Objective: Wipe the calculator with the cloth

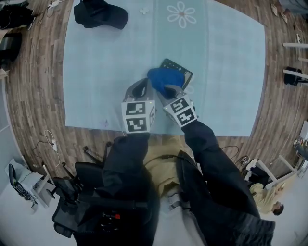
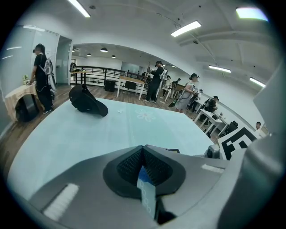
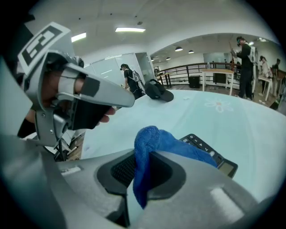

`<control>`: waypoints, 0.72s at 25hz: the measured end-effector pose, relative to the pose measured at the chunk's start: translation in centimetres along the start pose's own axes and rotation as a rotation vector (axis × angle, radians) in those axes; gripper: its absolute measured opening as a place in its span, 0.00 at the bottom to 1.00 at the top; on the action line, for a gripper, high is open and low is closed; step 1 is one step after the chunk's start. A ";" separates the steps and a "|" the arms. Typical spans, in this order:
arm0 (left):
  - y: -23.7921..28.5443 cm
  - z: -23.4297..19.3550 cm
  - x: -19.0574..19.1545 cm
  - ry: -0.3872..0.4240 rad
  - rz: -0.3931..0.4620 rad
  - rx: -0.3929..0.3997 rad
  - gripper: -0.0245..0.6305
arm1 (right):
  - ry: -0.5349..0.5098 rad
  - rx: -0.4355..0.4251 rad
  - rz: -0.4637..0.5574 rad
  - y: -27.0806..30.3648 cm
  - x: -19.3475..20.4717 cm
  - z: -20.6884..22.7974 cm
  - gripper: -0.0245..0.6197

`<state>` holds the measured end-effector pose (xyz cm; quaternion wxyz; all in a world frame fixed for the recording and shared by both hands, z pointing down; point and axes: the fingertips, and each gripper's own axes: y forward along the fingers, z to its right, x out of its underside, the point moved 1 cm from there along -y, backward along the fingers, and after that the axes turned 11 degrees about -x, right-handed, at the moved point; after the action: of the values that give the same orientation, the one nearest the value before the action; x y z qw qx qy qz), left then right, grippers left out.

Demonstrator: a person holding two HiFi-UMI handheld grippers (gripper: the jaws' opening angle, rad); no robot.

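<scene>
A dark calculator (image 1: 179, 68) lies tilted near the middle of the pale blue table cover (image 1: 96, 72). The blue cloth (image 1: 165, 78) is bunched on the calculator's near end and hides most of it. My right gripper (image 1: 169, 90) is shut on that cloth; in the right gripper view the cloth (image 3: 154, 138) folds out from between the jaws of the right gripper (image 3: 142, 156) over the calculator (image 3: 213, 157). My left gripper (image 1: 143, 83) is just left of the cloth, jaws shut with no object in them. In the left gripper view, a corner of the calculator (image 2: 173, 150) peeks past the left gripper (image 2: 143, 150).
A black cap (image 1: 101, 13) lies at the cover's far left, with a flower print (image 1: 181, 14) at the far middle. Wooden floor (image 1: 43, 96) surrounds the cover. Bags and cables sit at the left, a chair (image 1: 72, 202) near my legs. People stand in the background.
</scene>
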<state>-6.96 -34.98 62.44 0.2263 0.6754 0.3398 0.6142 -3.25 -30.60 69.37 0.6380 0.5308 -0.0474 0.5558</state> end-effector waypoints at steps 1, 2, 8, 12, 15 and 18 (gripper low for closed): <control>-0.2 0.0 0.0 0.000 0.002 0.000 0.03 | 0.014 -0.015 0.019 -0.4 -0.1 -0.3 0.11; -0.3 0.0 0.0 0.000 0.005 -0.001 0.04 | 0.031 -0.027 0.042 -0.9 -0.4 -0.6 0.11; -1.0 -0.4 -0.2 -0.008 0.019 -0.009 0.03 | 0.101 -0.039 0.220 -6.0 -4.5 0.2 0.11; -1.5 -0.1 -0.1 -0.009 0.027 -0.003 0.03 | 0.069 0.045 0.310 -9.2 -8.4 3.1 0.11; -1.6 -0.2 0.3 -0.009 0.026 -0.002 0.03 | -0.002 0.161 0.318 -10.0 -10.4 6.3 0.11; -1.8 -0.4 0.7 -0.002 0.023 0.001 0.03 | -0.107 0.297 0.238 -9.0 -10.5 9.5 0.12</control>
<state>-7.71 -33.30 61.73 0.2195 0.6800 0.3320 0.6157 4.66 -42.80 61.02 0.4791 0.6383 -0.0612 0.5994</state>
